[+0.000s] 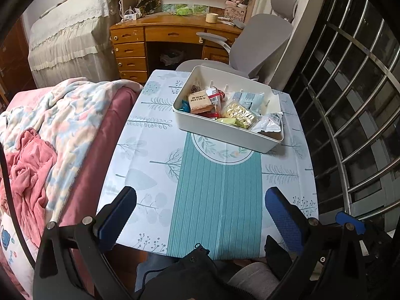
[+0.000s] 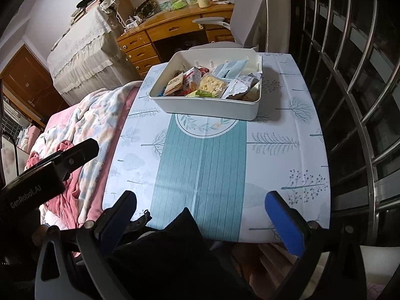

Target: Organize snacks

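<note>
Snacks (image 1: 225, 107) heaped in bin (image 1: 225, 135) ahead; both tools, left (image 1: 200, 215) and right (image 2: 200, 215), gape empty. Risk: overhanging packets spill if snagged.

Bare tablecloth (image 1: 215, 187) up to snack bin (image 1: 225, 130).

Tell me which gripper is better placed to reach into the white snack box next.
Probably the right gripper, narrowly. Both are open and empty, back at the table's near edge. The white box sits far and right of the table's centre, and the left gripper hangs out toward the bed.
</note>
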Motion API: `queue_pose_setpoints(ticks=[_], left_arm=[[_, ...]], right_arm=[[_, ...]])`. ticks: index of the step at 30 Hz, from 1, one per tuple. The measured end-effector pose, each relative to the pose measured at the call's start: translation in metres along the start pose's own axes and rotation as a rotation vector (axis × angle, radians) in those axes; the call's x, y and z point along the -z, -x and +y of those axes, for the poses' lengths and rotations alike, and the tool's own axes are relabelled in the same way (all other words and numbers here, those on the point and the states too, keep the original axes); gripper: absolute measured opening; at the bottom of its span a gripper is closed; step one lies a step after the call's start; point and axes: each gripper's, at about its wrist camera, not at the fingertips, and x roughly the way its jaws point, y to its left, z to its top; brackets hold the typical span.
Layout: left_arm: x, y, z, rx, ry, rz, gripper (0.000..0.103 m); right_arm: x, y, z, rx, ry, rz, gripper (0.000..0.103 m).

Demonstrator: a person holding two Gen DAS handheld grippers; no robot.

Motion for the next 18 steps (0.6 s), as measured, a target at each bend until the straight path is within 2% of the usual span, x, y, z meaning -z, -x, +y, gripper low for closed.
queue_pose_setpoints(ticks=[18], left_arm=[[-0.003,-0.003,-0.011,-0.02,-0.029,0.009,0.102]], right_arm=[[-0.001,-0.003,-0.01,-0.003,-0.007,0.018,0.103]])
